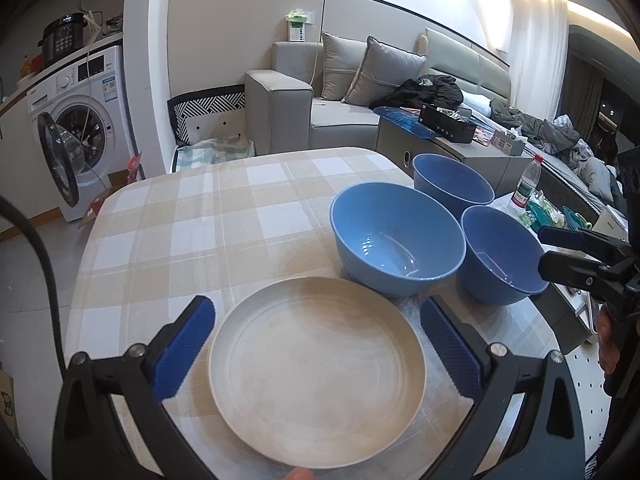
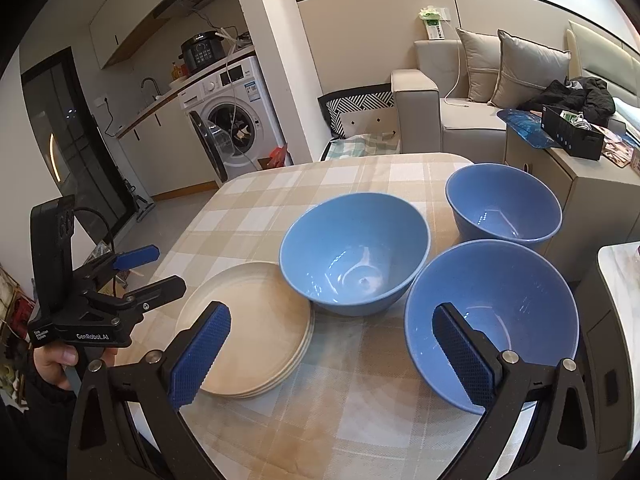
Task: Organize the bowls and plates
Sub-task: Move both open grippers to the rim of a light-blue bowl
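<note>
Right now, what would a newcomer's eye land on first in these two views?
Three glossy blue plastic bowls: the largest bowl mid-table, the far bowl behind, the near bowl by the open right gripper. Then the stack of round cream plates on the beige checked tablecloth, framed by the open left gripper.

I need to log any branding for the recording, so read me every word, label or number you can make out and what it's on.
"GenRobot.AI": on the black left gripper body.
Small white print beside it: too blurred.
White washing machine sticker and panel: unreadable.
Black pressure cooker front: unreadable.
Clear plastic bottle label: unreadable.
</note>
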A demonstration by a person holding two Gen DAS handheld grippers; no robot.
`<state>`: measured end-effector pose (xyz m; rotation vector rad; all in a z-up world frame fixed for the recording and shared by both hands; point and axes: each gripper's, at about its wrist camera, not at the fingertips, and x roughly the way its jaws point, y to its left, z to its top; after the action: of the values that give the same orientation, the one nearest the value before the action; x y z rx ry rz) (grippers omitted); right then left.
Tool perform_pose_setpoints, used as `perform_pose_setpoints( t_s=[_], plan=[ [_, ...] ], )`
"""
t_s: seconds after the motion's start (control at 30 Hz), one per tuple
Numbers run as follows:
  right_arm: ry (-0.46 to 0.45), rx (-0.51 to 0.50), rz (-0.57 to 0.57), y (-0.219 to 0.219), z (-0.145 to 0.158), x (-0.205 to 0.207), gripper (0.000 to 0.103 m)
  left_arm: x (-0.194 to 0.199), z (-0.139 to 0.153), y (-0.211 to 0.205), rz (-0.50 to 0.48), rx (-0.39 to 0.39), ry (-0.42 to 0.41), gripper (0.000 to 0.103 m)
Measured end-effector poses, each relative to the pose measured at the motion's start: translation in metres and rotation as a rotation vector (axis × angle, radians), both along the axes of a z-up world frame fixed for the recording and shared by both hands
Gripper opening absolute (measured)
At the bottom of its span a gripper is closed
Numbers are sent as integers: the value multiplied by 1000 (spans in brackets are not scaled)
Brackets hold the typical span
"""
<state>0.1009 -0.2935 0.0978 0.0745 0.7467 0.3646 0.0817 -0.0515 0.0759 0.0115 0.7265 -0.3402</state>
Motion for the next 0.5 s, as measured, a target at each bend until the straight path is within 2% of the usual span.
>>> perform_pose_setpoints(
  t_s=[0.3, 0.5],
  plan=[
    [11, 21, -2, -16, -2, 20, 103, 16, 4, -15, 1, 11, -17, 103],
    [-7, 48, -30, -34, 8, 37, 103, 23, 13, -21, -2, 1, -48, 103]
  ],
)
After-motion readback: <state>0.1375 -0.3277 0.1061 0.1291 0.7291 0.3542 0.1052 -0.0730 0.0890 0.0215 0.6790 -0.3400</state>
